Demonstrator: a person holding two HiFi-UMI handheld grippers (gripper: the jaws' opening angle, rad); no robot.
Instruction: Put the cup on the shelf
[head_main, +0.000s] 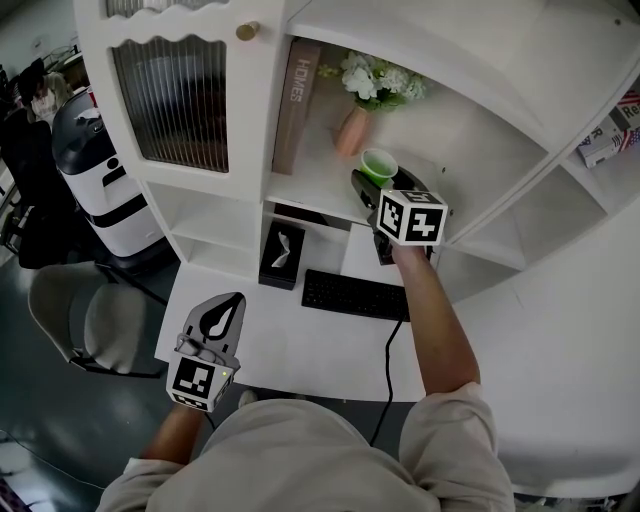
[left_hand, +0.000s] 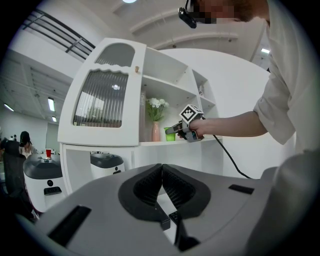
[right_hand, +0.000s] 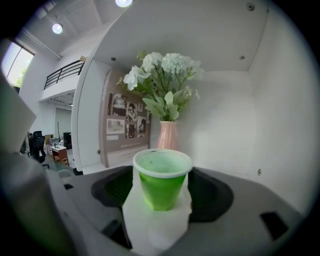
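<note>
The green cup (head_main: 378, 165) stands upright on the white shelf (head_main: 318, 192), just in front of a pink vase (head_main: 352, 132). My right gripper (head_main: 374, 182) reaches onto the shelf, and its jaws stand on either side of the cup without pressing on it. In the right gripper view the cup (right_hand: 161, 182) rests on the shelf board (right_hand: 150, 225) between the dark pads (right_hand: 112, 189), with white showing beside it. Low over the desk's front left, my left gripper (head_main: 225, 312) has nothing in it; its jaws meet at the tips (left_hand: 162, 170).
White flowers (right_hand: 165, 80) fill the vase (right_hand: 167, 136), and a tall book (head_main: 296, 100) leans at the shelf's left. A ribbed-glass cabinet door (head_main: 175, 100) is further left. Below lie a black keyboard (head_main: 355, 295) and a tissue box (head_main: 282, 255). A chair (head_main: 75, 320) stands at the left.
</note>
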